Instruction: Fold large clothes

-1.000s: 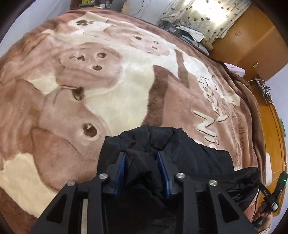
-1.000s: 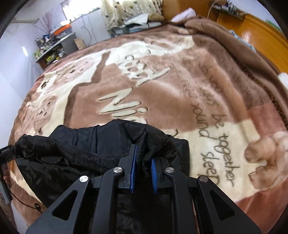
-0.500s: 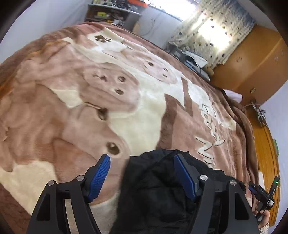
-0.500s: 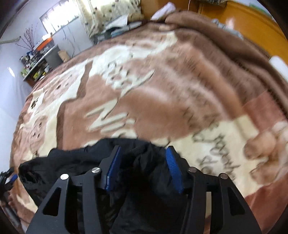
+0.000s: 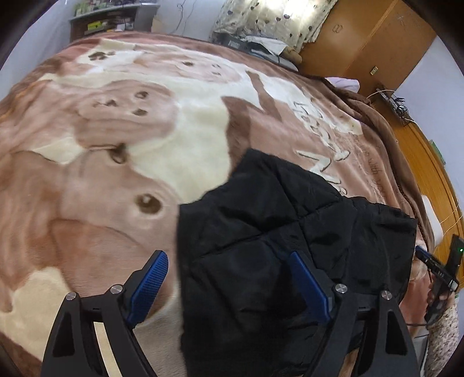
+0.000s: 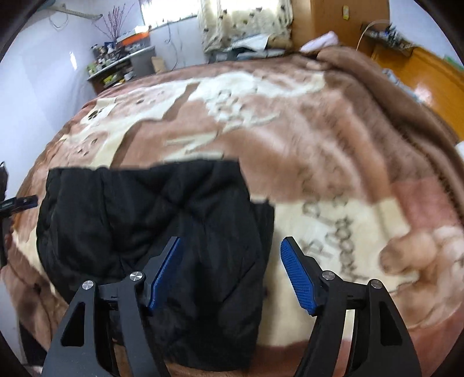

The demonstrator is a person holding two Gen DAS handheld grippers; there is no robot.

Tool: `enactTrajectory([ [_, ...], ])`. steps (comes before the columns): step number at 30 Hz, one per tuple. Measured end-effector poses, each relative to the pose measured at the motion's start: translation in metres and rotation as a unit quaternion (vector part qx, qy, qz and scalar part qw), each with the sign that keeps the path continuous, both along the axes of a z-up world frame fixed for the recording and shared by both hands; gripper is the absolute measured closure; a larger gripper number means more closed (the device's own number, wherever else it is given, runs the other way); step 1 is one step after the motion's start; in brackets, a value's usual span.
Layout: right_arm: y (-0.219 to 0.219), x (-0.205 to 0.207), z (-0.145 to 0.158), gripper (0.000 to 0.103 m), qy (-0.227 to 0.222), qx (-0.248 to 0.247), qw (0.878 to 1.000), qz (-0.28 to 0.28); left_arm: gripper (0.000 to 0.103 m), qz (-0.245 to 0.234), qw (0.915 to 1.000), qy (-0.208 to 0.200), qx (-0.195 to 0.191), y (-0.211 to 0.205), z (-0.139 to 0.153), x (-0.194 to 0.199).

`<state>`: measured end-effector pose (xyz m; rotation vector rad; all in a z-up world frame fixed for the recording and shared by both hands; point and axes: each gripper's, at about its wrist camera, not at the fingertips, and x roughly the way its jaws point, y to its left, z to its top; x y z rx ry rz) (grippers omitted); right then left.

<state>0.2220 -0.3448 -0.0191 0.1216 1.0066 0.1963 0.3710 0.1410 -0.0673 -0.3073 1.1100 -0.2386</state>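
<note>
A black quilted jacket [image 5: 269, 232] lies folded on the bed's brown and cream blanket [image 5: 116, 145]. In the left wrist view my left gripper [image 5: 229, 258] hangs above the jacket's left edge, its jaws still opening, and its blue pads touch no cloth. In the right wrist view the same jacket [image 6: 150, 217] lies flat, and my right gripper [image 6: 232, 246] hovers over its right edge, jaws also opening wide with nothing pressed between them. The other gripper [image 5: 435, 266] shows at the far right of the left view, held by a hand.
The blanket [image 6: 319, 145] covers the whole bed, bunched up along its right side. A wooden wardrobe [image 5: 362, 37], a curtained window [image 6: 246, 20] and a cluttered shelf [image 6: 121, 63] stand beyond the bed. Orange wooden floor [image 6: 429, 75] lies to the right.
Both grippers were shut on bunched jacket cloth a second ago. Both have let go and opened wide, and the jacket now lies flat on the blanket.
</note>
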Motion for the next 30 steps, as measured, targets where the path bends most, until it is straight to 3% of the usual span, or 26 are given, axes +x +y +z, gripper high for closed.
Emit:
enactTrajectory([
  [2,-0.002,0.008,-0.01,0.03,0.001,0.028,1.0,-0.002,0.017,0.003,0.9998,0.017,-0.012,-0.007,-0.008,0.008],
  [8,0.002,0.042,-0.025,0.029,0.009,0.049,0.999,0.005,0.017,-0.001,0.9996,0.02,0.018,-0.025,-0.014,0.026],
  [10,0.0,0.054,-0.034,0.029,0.03,0.081,0.996,0.002,0.017,0.007,0.9993,0.032,0.017,-0.026,-0.02,0.033],
  [11,-0.002,0.057,-0.037,0.032,0.034,0.095,0.995,-0.006,0.017,0.017,0.9991,0.037,0.011,-0.024,-0.021,0.035],
  [12,-0.004,0.058,-0.037,0.045,0.035,0.107,0.994,-0.012,0.019,0.022,0.9991,0.037,0.008,-0.024,-0.022,0.037],
  [13,-0.005,0.058,-0.037,0.054,0.031,0.11,0.993,-0.023,0.025,0.025,0.9991,0.032,0.014,-0.024,-0.021,0.037],
  [15,-0.005,0.055,-0.033,0.081,0.017,0.114,0.993,-0.024,0.055,0.022,0.9991,0.022,0.029,-0.027,-0.017,0.038],
  [18,-0.001,0.042,-0.015,0.088,-0.03,0.087,0.996,-0.015,0.074,0.022,0.9991,0.001,0.036,-0.028,-0.004,0.039],
  [22,-0.006,0.033,0.003,0.089,-0.077,0.077,0.993,-0.042,0.076,0.037,0.9988,-0.026,0.019,-0.022,0.006,0.042],
  [24,-0.003,0.042,-0.007,0.089,-0.058,0.066,0.995,-0.044,0.076,0.035,0.9984,-0.017,0.04,-0.028,-0.003,0.05],
  [27,0.007,0.06,-0.038,0.088,0.006,0.024,0.999,-0.049,0.075,0.016,0.9963,0.0,0.085,-0.041,-0.027,0.063],
  [30,0.008,0.066,-0.055,0.088,0.045,0.016,0.997,-0.061,0.073,0.016,0.9955,0.022,0.091,-0.043,-0.04,0.071],
])
